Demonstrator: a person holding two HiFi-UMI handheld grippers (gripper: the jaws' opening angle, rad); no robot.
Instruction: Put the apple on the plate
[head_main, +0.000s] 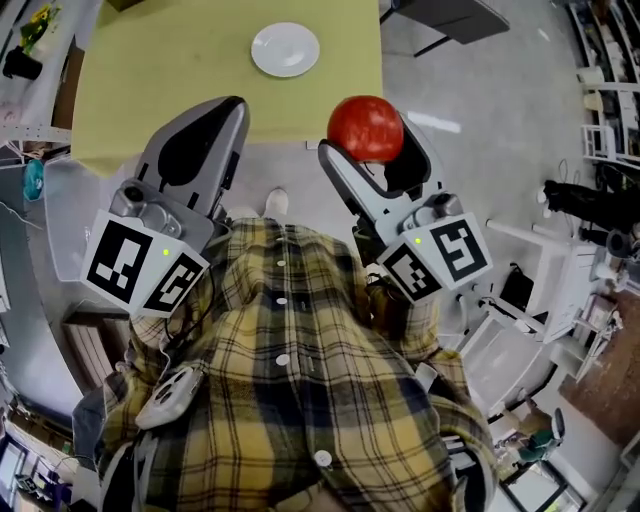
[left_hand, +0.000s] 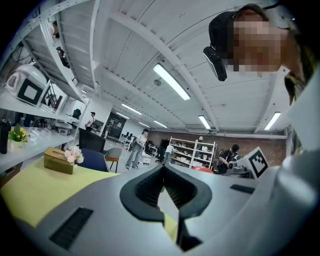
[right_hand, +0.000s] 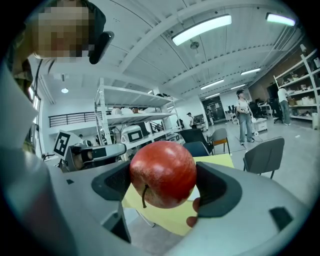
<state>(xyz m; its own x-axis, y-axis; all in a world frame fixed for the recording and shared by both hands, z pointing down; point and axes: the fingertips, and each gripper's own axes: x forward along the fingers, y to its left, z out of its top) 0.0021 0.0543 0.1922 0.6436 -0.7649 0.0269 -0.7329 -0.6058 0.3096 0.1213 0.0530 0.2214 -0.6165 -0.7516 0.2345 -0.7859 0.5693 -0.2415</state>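
Head view: holds a glossy round red apple (head_main: 365, 128) pinched in the right gripper (head_main: 371, 150), up in the air and clear of the near edge of the yellow-topped desk (head_main: 160, 90). Leaves the small round white plate (head_main: 285, 49) bare, well apart at about 11 o'clock from the apple, toward the far side of the desk. Reads as the carry step, with the pick-up done and the placing not yet begun. Calls next for a reach forward and a little left, a descent over the plate's middle, then an opening of the jaws only once the apple rests there, since it seems likely to roll. Left gripper view: shows the left gripper (left_hand: 163, 172) pressed together at the tips with nothing between, and desk edge beyond at 8 o'clock. Right gripper view: shows dark padded jaws clamped on the apple's flanks at 3 and 9 o'clock. Looks smooth, deep red with faint paler flecks and a bright highlight, thin dark stem toward 7 o'clock.
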